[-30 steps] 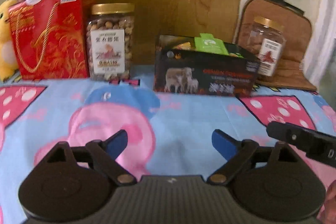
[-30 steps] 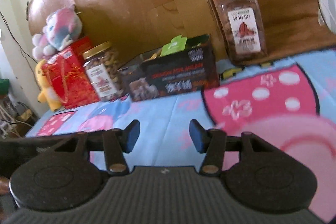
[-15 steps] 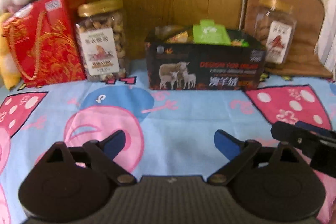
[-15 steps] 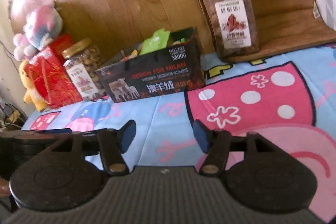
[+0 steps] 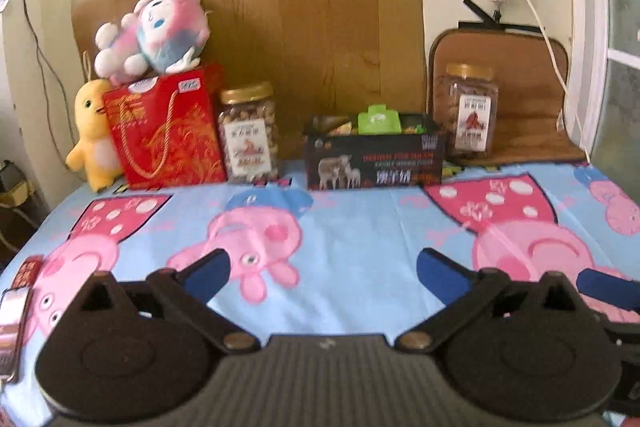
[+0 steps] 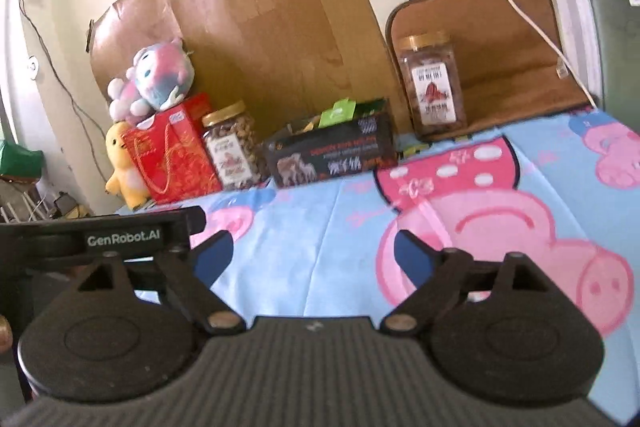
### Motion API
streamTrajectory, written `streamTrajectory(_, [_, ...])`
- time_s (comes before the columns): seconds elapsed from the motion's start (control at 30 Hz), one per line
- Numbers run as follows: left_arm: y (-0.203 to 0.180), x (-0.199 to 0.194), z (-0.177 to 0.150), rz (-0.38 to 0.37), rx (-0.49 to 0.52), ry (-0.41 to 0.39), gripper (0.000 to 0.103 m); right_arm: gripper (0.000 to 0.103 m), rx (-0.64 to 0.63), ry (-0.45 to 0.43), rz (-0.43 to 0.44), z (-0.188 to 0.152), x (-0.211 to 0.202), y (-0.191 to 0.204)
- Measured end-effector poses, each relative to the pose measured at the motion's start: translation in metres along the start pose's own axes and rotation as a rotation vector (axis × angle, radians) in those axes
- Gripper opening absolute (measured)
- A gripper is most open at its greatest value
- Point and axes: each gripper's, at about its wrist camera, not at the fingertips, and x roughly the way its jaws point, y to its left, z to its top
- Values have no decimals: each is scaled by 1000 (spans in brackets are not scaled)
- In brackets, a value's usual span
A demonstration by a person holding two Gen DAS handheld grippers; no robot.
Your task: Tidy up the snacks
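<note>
A black snack box [image 5: 374,163] with packets and a green pouch [image 5: 378,121] in it stands at the back of the table; it also shows in the right wrist view [image 6: 332,157]. A nut jar [image 5: 249,133] stands left of it, a second jar [image 5: 470,115] right of it. My left gripper [image 5: 322,269] is open and empty, low over the cloth and well back from the box. My right gripper [image 6: 314,253] is open and empty too. A small packet [image 5: 14,311] lies at the table's left edge.
A red gift bag [image 5: 166,131], a yellow plush chick [image 5: 94,133] and a pink plush toy [image 5: 154,31] stand at the back left. A brown cushion [image 5: 516,95] leans at the back right. A cartoon-pig cloth [image 5: 360,227] covers the table. Cardboard [image 5: 280,7] lines the wall.
Both grippers have pulled back from the box and risen, so the whole back row and wall now show. Both stay open and empty.
</note>
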Motion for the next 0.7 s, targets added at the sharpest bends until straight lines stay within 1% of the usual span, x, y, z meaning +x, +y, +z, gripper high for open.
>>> streamTrajectory(0.13, [5,-15,-14,45,-21,-2,103,90,18,27,11,-14,-11,9])
streamTrajectory(0.23, [9,-24,-25,49,-39,2,103,90,9,48,25,-22,-16,18])
streamTrajectory(0.4, [13,-30,-36,53,-28,9,103,90,-21,60,21,-31,-22,29])
streamTrajectory(0.6, [15,-36,-38,66,-20,-10,103,90,-34,47,13,-33,-25,32])
streamTrajectory(0.7, [16,-35,-37,58,-21,-13,103,90,-41,43,7,-34,-25,33])
